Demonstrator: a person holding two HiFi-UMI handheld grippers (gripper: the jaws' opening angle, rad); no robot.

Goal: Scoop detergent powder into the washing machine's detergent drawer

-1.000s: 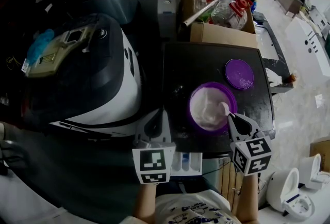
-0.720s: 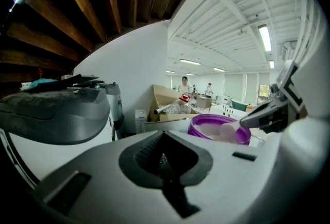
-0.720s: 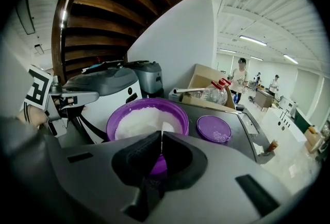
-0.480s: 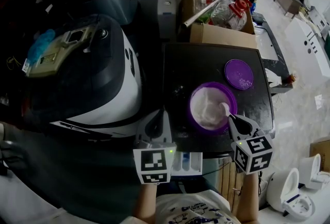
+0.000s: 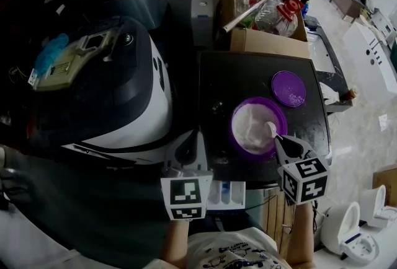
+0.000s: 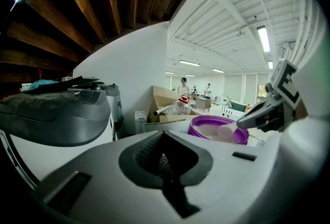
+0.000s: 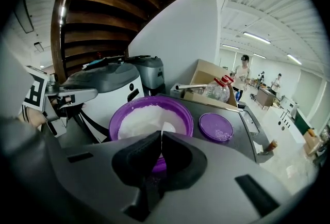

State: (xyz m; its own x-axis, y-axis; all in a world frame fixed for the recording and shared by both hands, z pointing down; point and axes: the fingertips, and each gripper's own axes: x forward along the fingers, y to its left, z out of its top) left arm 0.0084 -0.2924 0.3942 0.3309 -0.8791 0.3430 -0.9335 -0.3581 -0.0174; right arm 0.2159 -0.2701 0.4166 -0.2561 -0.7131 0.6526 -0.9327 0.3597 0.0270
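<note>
A purple bowl [image 5: 239, 137] of white detergent powder [image 5: 253, 125] stands on the dark table [image 5: 223, 85]. My right gripper [image 5: 278, 139] is at the bowl's near right rim, shut on the thin handle of a white scoop [image 5: 271, 131]; the scoop's cup lies on the powder. In the right gripper view, the scoop [image 7: 165, 128] points into the bowl [image 7: 119, 124] past my right gripper [image 7: 161, 143]. My left gripper [image 5: 193, 141] hangs shut and empty left of the bowl, above the white detergent drawer [image 5: 226, 194]. The left gripper view shows my left gripper [image 6: 163, 159] shut, with the bowl [image 6: 206, 124] beyond.
The bowl's purple lid [image 5: 288, 88] lies on the table's far right. An open cardboard box [image 5: 263, 38] with bottles stands behind the table. A dark and white washing machine [image 5: 118, 94] fills the left. A white appliance [image 5: 347, 227] sits on the floor at lower right.
Almost nothing: the right gripper with the scoop stays at the bowl's near rim, and the left gripper holds its place.
</note>
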